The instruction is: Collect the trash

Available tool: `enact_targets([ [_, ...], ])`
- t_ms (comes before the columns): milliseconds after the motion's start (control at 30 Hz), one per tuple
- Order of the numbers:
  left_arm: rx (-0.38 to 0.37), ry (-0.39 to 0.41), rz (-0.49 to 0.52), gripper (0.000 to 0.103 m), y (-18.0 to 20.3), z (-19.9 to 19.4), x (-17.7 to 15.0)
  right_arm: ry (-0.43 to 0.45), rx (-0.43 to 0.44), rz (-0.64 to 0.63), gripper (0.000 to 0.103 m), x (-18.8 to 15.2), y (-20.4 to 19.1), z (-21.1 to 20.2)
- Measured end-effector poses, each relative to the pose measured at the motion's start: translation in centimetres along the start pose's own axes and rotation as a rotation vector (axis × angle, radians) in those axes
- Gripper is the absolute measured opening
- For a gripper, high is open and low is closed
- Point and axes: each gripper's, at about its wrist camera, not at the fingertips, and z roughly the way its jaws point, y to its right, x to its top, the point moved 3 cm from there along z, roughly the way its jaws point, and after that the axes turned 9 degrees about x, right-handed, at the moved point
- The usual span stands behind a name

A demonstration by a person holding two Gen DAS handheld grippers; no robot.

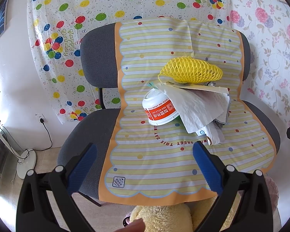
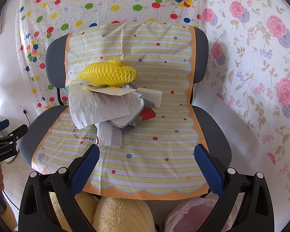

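A pile of trash lies on a striped sheet (image 1: pixel 154 164) draped over a grey chair (image 1: pixel 98 61). On top sits a yellow foam net (image 1: pixel 191 70) (image 2: pixel 108 74). Under it are a card (image 2: pixel 114 92), crumpled white paper (image 1: pixel 199 106) (image 2: pixel 90 106), grey and white cloths (image 2: pixel 129 119), a white block (image 2: pixel 150 96) and a red scrap (image 2: pixel 147 114). A white tub with an orange label (image 1: pixel 160 110) lies tipped at the pile's left. My left gripper (image 1: pixel 145 166) hangs open in front of the pile. My right gripper (image 2: pixel 147 168) is open too, holding nothing.
A pink-lined bin (image 2: pixel 191 216) stands on the floor below the seat's front right. Yellow fleece (image 2: pixel 121 214) fills the bottom of both views. A balloon-print sheet (image 1: pixel 106 9) and floral wallpaper (image 2: pixel 261 58) hang behind the chair. A fan stand (image 1: pixel 27 162) is at left.
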Motion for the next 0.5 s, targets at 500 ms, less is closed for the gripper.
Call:
enact_targets([
  [500,0.001,-0.001,-0.002,0.096,-0.06,0.11,-0.24,0.0,0.001,0.002,0.097,0.06,0.07,0.06],
])
